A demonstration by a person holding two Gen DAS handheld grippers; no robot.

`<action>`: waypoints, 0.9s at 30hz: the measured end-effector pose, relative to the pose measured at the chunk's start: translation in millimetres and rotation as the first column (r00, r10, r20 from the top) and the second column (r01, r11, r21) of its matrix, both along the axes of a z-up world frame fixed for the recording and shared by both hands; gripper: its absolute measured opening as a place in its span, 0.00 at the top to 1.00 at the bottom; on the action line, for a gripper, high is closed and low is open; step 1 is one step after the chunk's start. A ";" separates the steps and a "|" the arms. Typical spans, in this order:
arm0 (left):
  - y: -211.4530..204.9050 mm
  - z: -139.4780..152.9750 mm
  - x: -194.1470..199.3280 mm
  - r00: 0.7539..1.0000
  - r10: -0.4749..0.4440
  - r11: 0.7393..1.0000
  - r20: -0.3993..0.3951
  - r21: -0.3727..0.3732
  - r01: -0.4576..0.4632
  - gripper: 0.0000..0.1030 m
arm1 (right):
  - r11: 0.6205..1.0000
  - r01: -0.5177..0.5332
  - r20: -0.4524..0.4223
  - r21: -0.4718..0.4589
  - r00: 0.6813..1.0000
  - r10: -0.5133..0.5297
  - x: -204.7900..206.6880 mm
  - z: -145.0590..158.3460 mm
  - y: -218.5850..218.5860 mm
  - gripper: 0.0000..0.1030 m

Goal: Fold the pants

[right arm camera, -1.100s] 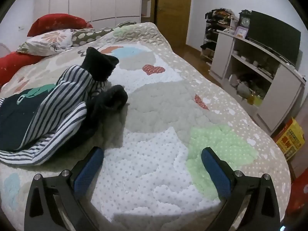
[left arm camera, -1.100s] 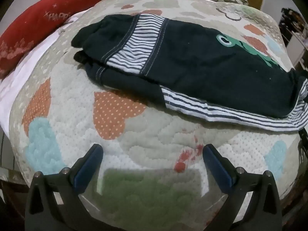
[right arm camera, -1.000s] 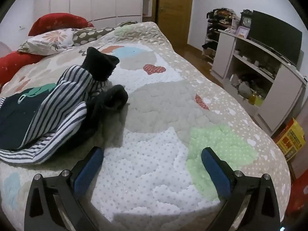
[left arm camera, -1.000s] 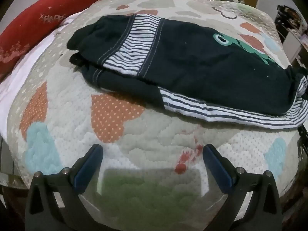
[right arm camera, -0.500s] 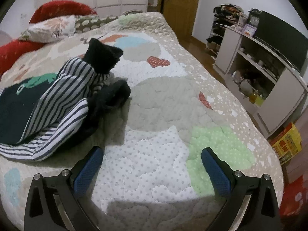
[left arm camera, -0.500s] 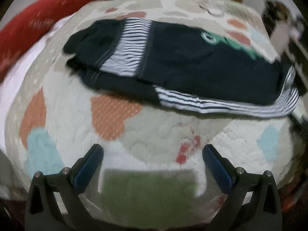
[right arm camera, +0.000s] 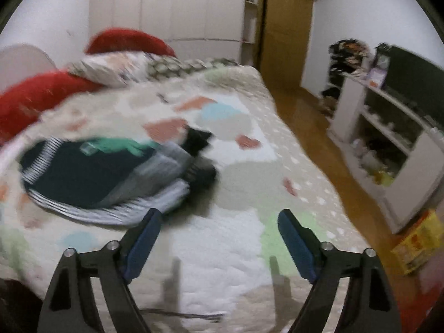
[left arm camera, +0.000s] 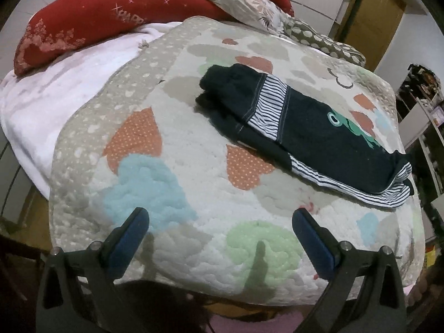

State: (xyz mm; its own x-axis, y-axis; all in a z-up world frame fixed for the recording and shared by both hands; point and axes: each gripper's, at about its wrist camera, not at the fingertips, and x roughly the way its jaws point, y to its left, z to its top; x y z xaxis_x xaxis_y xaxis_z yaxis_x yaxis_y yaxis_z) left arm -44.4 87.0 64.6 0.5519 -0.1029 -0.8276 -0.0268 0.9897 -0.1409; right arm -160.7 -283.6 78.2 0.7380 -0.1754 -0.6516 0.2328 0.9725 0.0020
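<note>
The left gripper point(left arm camera: 220, 223) hangs above the near edge of the bed, its blue-padded fingers point(left arm camera: 130, 231) spread wide with nothing between them. The right gripper point(right arm camera: 219, 226) also sits over the near edge, fingers point(right arm camera: 294, 238) parted and empty, though its view is blurred, so its exact height is unclear.

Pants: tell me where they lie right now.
In the left wrist view the pants lie folded on the quilt, right of centre, beyond the open left gripper and below the pillows.
</note>
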 end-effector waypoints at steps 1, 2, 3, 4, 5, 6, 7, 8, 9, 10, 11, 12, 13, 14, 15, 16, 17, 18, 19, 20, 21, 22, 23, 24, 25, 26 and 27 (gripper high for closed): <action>0.8 -0.2 2.8 1.000 -0.007 1.000 0.002 -0.005 0.007 0.00 | 0.998 -0.030 0.010 0.055 1.000 0.030 1.9 4.8 0.6 0.17; 1.2 0.6 9.0 1.000 -0.014 1.000 -0.011 -0.017 0.014 0.00 | 0.990 -0.067 0.014 0.121 0.998 0.066 6.9 9.0 1.0 0.18; 1.8 1.2 15.5 1.000 -0.022 0.999 -0.015 -0.037 0.021 0.00 | 0.975 -0.107 0.016 0.197 0.994 0.106 15.2 10.6 1.2 0.20; -0.4 0.5 20.6 0.999 -0.024 0.999 -0.030 -0.048 0.023 0.00 | 0.957 -0.133 0.017 0.256 0.991 0.134 22.3 10.6 2.1 0.22; -1.1 0.5 25.6 0.999 -0.028 0.998 -0.034 -0.059 0.026 0.00 | 0.933 -0.154 0.009 0.324 0.987 0.160 32.3 8.2 2.0 0.28; -0.8 0.2 31.5 0.999 -0.032 0.997 -0.038 -0.074 0.029 0.00 | 0.903 -0.168 -0.005 0.395 0.983 0.185 44.4 3.3 2.5 0.33; -0.7 -0.4 37.4 0.998 -0.037 0.995 -0.048 -0.094 0.032 0.01 | 0.882 -0.173 -0.016 0.438 0.980 0.200 52.0 -1.9 3.2 0.35; -0.2 -0.6 44.9 0.998 -0.047 0.993 -0.051 -0.115 0.041 0.06 | 0.855 -0.160 -0.041 0.494 0.978 0.207 64.5 -10.9 3.0 0.38; 0.2 -0.9 51.8 0.997 -0.060 0.990 -0.055 -0.128 0.053 0.10 | 0.844 -0.141 -0.061 0.518 0.978 0.201 71.7 -16.4 2.8 0.41; 0.6 -2.5 56.4 0.996 -0.068 0.988 -0.061 -0.139 0.059 0.17 | 0.835 -0.119 -0.083 0.538 0.978 0.193 77.7 -22.7 2.0 0.41; 1.0 -4.5 63.3 0.995 -0.073 0.986 -0.073 -0.153 0.061 0.24 | 0.830 -0.092 -0.110 0.550 0.977 0.181 83.8 -30.1 0.6 0.41; 3.0 -6.4 71.5 0.994 -0.074 0.983 -0.085 -0.176 0.058 0.27 | 0.829 -0.073 -0.124 0.554 0.978 0.170 86.8 -34.7 0.2 0.41; 5.8 -8.5 79.9 0.993 -0.073 0.977 -0.096 -0.205 0.052 0.31 | 0.824 -0.057 -0.133 0.564 0.978 0.159 89.7 -38.7 0.5 0.41; 7.2 -10.3 85.0 0.992 -0.072 0.973 -0.101 -0.225 0.048 0.33 | 0.819 -0.053 -0.135 0.571 0.978 0.158 93.0 -39.5 -1.6 0.41; 9.3 -12.0 92.1 0.992 -0.067 0.968 -0.106 -0.246 0.039 0.33 | 0.816 -0.052 -0.134 0.576 0.979 0.156 96.1 -39.6 -1.2 0.41; 10.9 -13.5 97.7 0.992 -0.063 0.965 -0.108 -0.259 0.033 0.36 | 0.819 -0.050 -0.135 0.572 0.979 0.154 98.5 -39.4 -0.1 0.41; 11.3 -15.0 102.7 0.992 -0.059 0.963 -0.114 -0.268 0.027 0.38 | 0.824 -0.048 -0.141 0.564 0.978 0.153 100.1 -39.0 1.3 0.41; 11.9 -17.3 108.5 0.991 -0.058 0.961 -0.123 -0.276 0.022 0.39 | 0.828 -0.047 -0.148 0.558 0.977 0.155 102.7 -39.6 4.1 0.41; 12.6 -19.4 112.8 0.990 -0.059 0.959 -0.132 -0.284 0.019 0.42 | 0.829 -0.045 -0.154 0.558 0.976 0.157 104.4 -39.9 3.0 0.41; 13.0 -20.9 116.9 0.988 -0.061 0.956 -0.140 -0.293 0.017 0.50 | 0.832 -0.037 -0.165 0.554 0.974 0.154 107.3 -40.8 3.8 0.41; 12.6 -22.3 121.5 0.986 -0.066 0.954 -0.150 -0.299 0.019 0.53 | 0.834 -0.028 -0.176 0.550 0.973 0.149 109.8 -42.7 4.6 0.41; 12.7 -23.1 125.9 0.985 -0.072 0.954 -0.160 -0.300 0.021 0.57 | 0.835 -0.023 -0.182 0.549 0.972 0.147 111.0 -44.5 4.1 0.41; 12.4 -22.9 129.5 0.983 -0.072 0.954 -0.167 -0.298 0.019 0.58 | 0.836 -0.016 -0.188 0.548 0.972 0.142 112.8 -46.4 3.6 0.41; 11.7 -21.5 133.0 0.983 -0.069 0.956 -0.169 -0.292 0.017 0.58 | 0.837 -0.011 -0.191 0.547 0.972 0.138 113.8 -47.2 3.0 0.42; 10.8 -20.1 136.6 0.983 -0.070 0.959 -0.169 -0.282 0.020 0.58 | 0.837 -0.006 -0.193 0.547 0.972 0.133 115.0 -47.9 2.5 0.44; 9.9 -19.2 139.8 0.982 -0.072 0.963 -0.172 -0.270 0.023 0.58 | 0.836 -0.001 -0.193 0.549 0.973 0.128 116.3 -48.5 1.7 0.47; 8.3 -19.0 144.1 0.982 -0.068 0.966 -0.178 -0.256 0.020 0.58 | 0.835 0.001 -0.193 0.550 0.973 0.125 117.3 -48.8 1.4 0.49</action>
State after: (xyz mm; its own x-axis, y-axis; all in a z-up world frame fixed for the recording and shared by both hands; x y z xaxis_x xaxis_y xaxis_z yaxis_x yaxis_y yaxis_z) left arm 99.7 95.3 45.6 0.3826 -0.3419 -0.8583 -0.0330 0.9234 -0.3825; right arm -43.3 -282.2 29.3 0.5682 0.2951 -0.7681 0.2284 0.8402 0.4918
